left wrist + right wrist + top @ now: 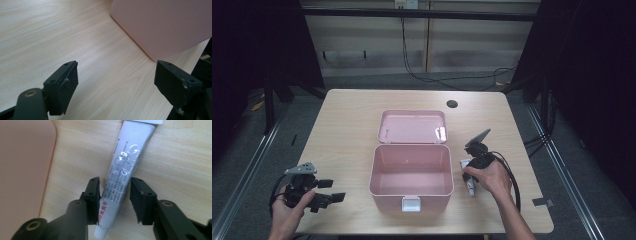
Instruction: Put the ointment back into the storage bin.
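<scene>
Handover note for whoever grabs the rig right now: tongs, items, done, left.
Left tongs: open, holding nothing, low over the table left of the pink box.
Right tongs: jaws either side of the white tube, which lies flat on the table right of the box; a gap on one side, so not clamped yet.
Box: lid open, flipped back, nothing inside.
Done: tube lined up in the jaws.
Left, probably: close, lift, put the tube in the box.

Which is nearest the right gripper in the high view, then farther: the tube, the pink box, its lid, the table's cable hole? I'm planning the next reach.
From the right gripper:
1. Tube, under it, between its jaws.
2. Pink box, just left.
3. Lid, behind the box.
4. Cable hole, at the far edge.
</scene>
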Demonstrator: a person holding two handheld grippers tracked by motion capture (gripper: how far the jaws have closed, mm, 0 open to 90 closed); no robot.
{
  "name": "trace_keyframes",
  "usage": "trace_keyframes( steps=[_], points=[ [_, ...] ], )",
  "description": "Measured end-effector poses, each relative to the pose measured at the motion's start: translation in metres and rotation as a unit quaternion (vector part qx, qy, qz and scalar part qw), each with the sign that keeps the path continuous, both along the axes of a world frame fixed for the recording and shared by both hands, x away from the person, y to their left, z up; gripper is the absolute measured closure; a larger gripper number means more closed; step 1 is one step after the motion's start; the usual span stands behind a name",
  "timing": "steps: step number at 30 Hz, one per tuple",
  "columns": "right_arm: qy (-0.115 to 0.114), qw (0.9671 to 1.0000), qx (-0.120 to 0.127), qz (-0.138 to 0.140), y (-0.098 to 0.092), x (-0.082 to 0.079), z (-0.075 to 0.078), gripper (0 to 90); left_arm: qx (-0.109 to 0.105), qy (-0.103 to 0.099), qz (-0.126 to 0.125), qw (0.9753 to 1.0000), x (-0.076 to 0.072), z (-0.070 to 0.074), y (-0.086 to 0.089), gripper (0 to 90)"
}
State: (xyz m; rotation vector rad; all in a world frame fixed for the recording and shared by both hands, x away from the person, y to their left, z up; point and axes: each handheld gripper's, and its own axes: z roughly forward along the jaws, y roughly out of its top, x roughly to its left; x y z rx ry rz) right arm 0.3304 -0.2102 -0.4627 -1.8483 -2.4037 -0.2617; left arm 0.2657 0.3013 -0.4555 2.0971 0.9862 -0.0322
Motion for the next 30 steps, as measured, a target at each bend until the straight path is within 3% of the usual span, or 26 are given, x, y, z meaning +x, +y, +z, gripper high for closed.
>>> trace_keyframes(
  steps=[9,17,30],
  points=[
    [0.005,0.9996,-0.026,0.012,0.005,-0.001,-0.004,67.2,0.0,-0.001,0.002,1.0,0.0,0.0,0.0,19.1],
    [0.004,0.997,-0.052,0.058,0.011,0.002,-0.004,68.6,-0.003,-0.002,0.0,1.0,0.0,0.0,0.0,19.1],
    [0.004,0.9957,-0.042,0.082,0.006,-0.001,0.001,71.9,-0.001,-0.003,0.001,1.0,0.0,0.0,0.001,19.1]
  ],
)
